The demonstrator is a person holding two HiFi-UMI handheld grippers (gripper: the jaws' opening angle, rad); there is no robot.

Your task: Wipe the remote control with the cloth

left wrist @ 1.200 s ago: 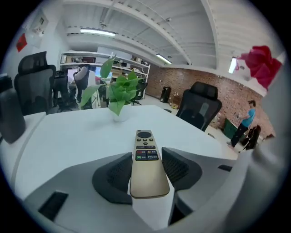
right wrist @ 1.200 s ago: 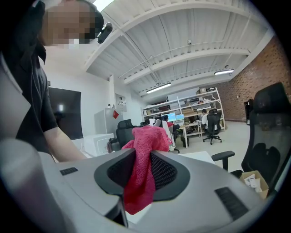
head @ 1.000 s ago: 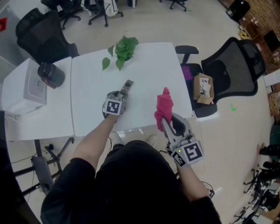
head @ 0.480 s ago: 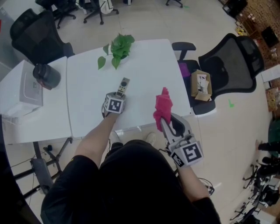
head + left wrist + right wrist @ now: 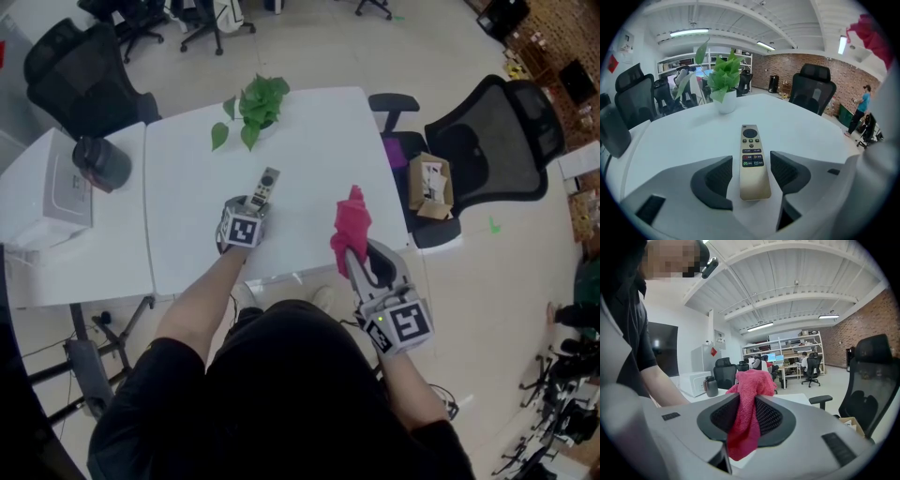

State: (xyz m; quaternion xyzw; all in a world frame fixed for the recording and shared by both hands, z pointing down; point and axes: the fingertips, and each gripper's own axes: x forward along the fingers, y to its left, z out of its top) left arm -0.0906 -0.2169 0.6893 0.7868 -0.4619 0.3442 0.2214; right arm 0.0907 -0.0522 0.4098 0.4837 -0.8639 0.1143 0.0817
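A slim gold remote control (image 5: pixel 268 182) (image 5: pixel 750 140) lies flat on the white table (image 5: pixel 309 141), buttons up. My left gripper (image 5: pixel 251 202) (image 5: pixel 751 163) straddles its near end. The jaws have just been opening, and a gap shows between each pad and the remote. My right gripper (image 5: pixel 354 251) (image 5: pixel 746 416) hovers off the table's front right edge, shut on a red cloth (image 5: pixel 351 225) (image 5: pixel 750 399). The cloth bunches above the jaws and hangs down below them.
A potted green plant (image 5: pixel 253 103) (image 5: pixel 723 77) stands at the table's far edge, beyond the remote. On the side table at left are a white box (image 5: pixel 66 192) and a black flask (image 5: pixel 98 161). A black office chair (image 5: pixel 506 141) with a cardboard box (image 5: pixel 431 187) stands to the right.
The remote looks slightly straighter between the left jaws than a second ago. Both hands otherwise keep their places, and the cloth stays in the right gripper.
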